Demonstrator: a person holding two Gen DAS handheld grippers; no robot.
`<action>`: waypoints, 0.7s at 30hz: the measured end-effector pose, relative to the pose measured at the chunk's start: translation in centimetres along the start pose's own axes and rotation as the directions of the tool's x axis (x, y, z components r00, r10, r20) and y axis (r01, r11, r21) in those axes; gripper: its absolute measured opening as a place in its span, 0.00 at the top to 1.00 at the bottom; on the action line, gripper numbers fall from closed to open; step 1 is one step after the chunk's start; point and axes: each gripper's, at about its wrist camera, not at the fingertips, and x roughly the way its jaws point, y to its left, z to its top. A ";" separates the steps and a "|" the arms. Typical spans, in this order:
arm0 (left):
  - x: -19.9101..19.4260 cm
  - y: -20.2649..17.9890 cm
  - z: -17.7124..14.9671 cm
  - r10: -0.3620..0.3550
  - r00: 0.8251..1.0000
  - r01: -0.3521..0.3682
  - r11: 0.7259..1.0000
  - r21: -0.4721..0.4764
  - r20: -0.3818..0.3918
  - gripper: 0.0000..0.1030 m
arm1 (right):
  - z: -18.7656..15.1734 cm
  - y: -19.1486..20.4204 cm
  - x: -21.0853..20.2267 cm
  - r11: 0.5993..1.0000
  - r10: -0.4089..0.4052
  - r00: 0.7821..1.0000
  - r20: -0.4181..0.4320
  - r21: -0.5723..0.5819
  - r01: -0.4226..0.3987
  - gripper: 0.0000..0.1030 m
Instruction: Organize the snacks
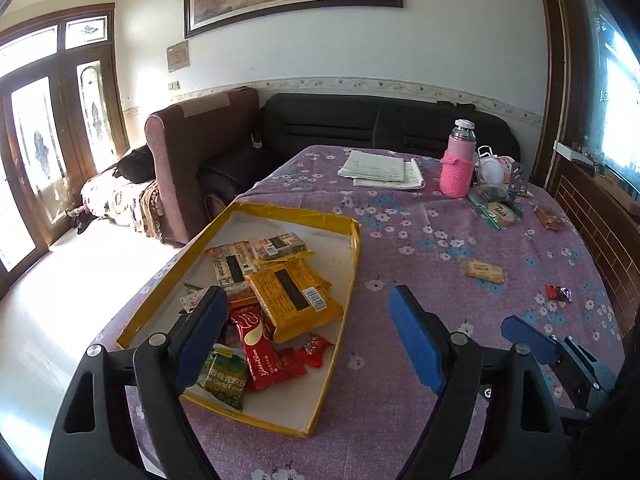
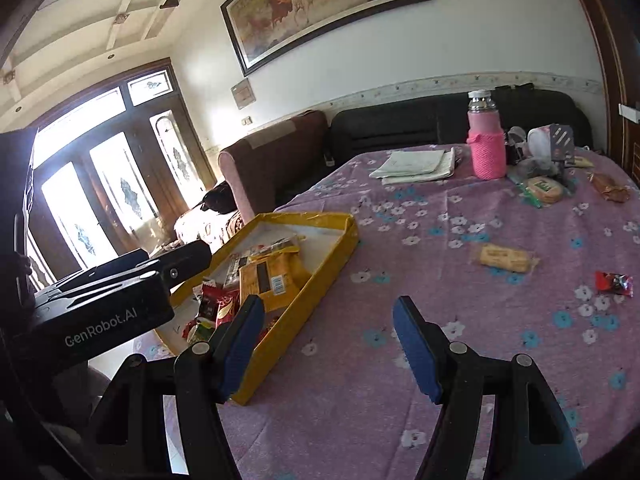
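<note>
A shallow yellow box lid (image 1: 353,264) (image 2: 340,256) lies on the purple flowered table and holds several snack packets, among them a big yellow pack (image 1: 294,294) (image 2: 268,276) and a red packet (image 1: 260,350). Loose on the cloth lie a pale biscuit pack (image 1: 483,271) (image 2: 505,258), a small red candy (image 1: 559,293) (image 2: 614,282), a green-edged biscuit pack (image 1: 500,213) (image 2: 544,190) and a brown snack (image 1: 549,216) (image 2: 608,187). My left gripper (image 1: 308,340) is open and empty over the lid's near end. My right gripper (image 2: 328,348) is open and empty beside the lid's right wall.
A pink sleeved flask (image 1: 458,162) (image 2: 486,142), a stack of papers (image 1: 382,170) (image 2: 416,166) and small clutter (image 1: 498,172) stand at the table's far end. A dark sofa (image 1: 360,124) and brown armchair (image 1: 192,148) sit behind. The table's left edge drops to the floor.
</note>
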 end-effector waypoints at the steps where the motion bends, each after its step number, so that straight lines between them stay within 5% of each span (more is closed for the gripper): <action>1: 0.4 0.1 0.0 -0.002 1.000 0.002 1.000 -0.004 -0.007 0.19 | -0.2 0.2 0.2 1.000 0.004 1.000 -0.007 -0.002 -0.004 0.33; 21: 5.7 -2.7 -0.7 -0.074 0.991 0.079 0.996 0.035 -0.111 0.19 | 1.2 -10.2 1.2 0.970 -0.188 0.981 -0.037 0.148 0.192 0.33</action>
